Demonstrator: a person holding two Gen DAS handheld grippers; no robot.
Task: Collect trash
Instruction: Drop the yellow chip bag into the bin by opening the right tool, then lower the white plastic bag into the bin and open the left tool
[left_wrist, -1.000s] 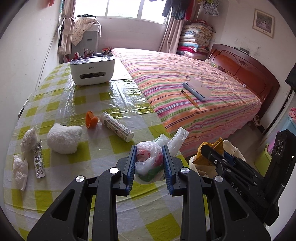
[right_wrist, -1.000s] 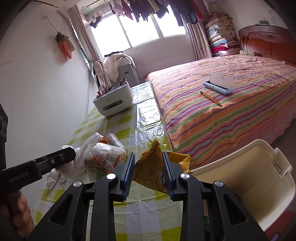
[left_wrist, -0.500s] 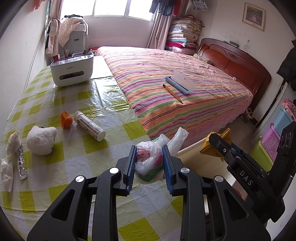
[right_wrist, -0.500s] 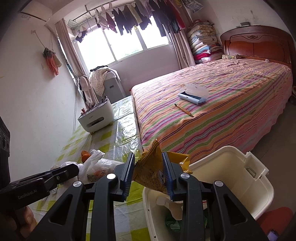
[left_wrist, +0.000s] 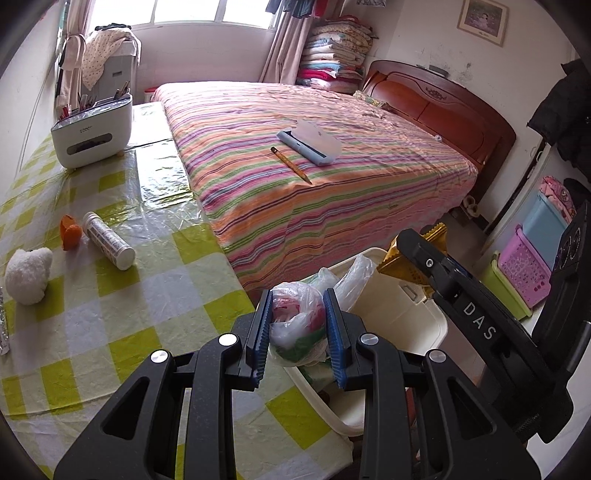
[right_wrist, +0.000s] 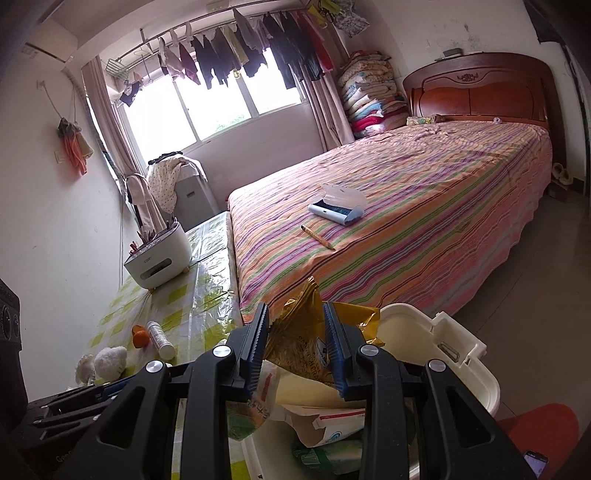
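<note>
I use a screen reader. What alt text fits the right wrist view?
The right gripper pinches a gold snack wrapper above an open white bin already holding trash, beside a checked table and a striped bed.

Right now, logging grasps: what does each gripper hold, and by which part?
The left gripper pinches a knotted plastic bag of scraps across its bulging middle. The right gripper clamps a gold snack wrapper across its crumpled middle.

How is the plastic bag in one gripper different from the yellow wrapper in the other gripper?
The plastic bag is see-through and soft, bunched up with colourful scraps inside; the yellow wrapper is shiny gold, stiff and crinkled. The left gripper holds the bag at the bin's edge; the right gripper holds the wrapper over the bin. Both are pinched trash.
</note>
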